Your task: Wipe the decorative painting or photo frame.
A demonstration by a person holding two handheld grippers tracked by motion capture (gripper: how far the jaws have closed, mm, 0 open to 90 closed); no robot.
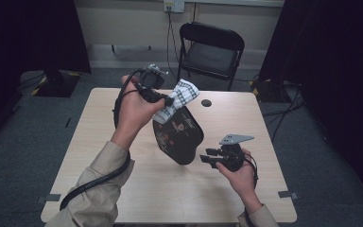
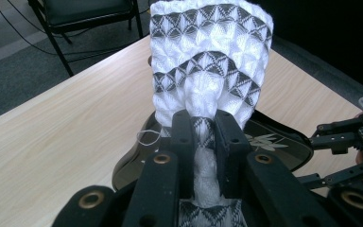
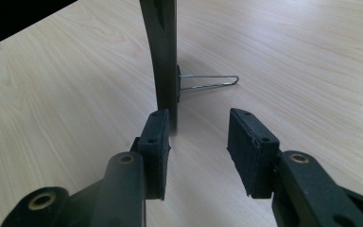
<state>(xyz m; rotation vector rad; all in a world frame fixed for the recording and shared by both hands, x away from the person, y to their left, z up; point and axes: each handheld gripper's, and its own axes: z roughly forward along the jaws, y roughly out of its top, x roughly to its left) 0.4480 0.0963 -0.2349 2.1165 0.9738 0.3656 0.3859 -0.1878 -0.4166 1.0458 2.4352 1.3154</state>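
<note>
A black plate with a pale painted pattern (image 1: 177, 135) stands tilted on the wooden table (image 1: 123, 189), propped on a thin wire stand (image 3: 208, 82). In the right gripper view it shows edge-on as a dark upright strip (image 3: 163, 47). My left gripper (image 1: 170, 100) is raised over its upper rim, shut on a white cloth with grey diamond bands (image 1: 179, 97). The cloth (image 2: 210, 61) bunches between the jaws of that gripper (image 2: 202, 118) and fans out over the plate (image 2: 274, 142). My right gripper (image 1: 205, 157) is open at the plate's lower right edge. One pad (image 3: 153, 151) sits close beside the plate's edge.
A black folding chair (image 1: 211, 47) stands behind the table's far edge. A small round hole (image 1: 206, 102) lies in the tabletop at the back right. Cables run over the grey floor, and dark curtains hang on both sides.
</note>
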